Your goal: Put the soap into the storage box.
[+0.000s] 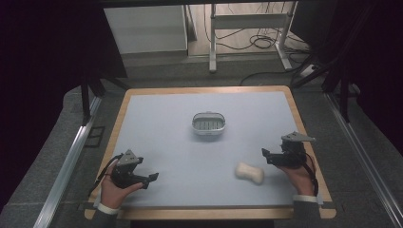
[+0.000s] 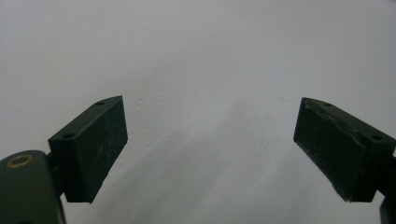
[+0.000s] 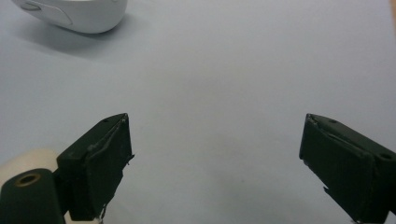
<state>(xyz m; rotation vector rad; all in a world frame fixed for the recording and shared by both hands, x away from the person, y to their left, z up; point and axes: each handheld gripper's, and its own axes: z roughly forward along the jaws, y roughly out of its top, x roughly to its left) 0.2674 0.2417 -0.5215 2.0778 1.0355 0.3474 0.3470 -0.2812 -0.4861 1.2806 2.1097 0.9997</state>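
We see the white oval plastic soap dish point(image 1: 208, 123) empty mid-surface, the cream soap bar point(image 1: 250, 173) lying near-right, both claws wide.

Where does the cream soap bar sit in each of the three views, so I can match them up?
High view: the soap bar lies on the mat near the front edge, just left of the right gripper.
Left gripper view: only bare mat lies ahead of the open jaws.
Right gripper view: a cream sliver at the bottom left, behind the left jaw.
Shared landmark: the white soap dish, top left in the right gripper view.
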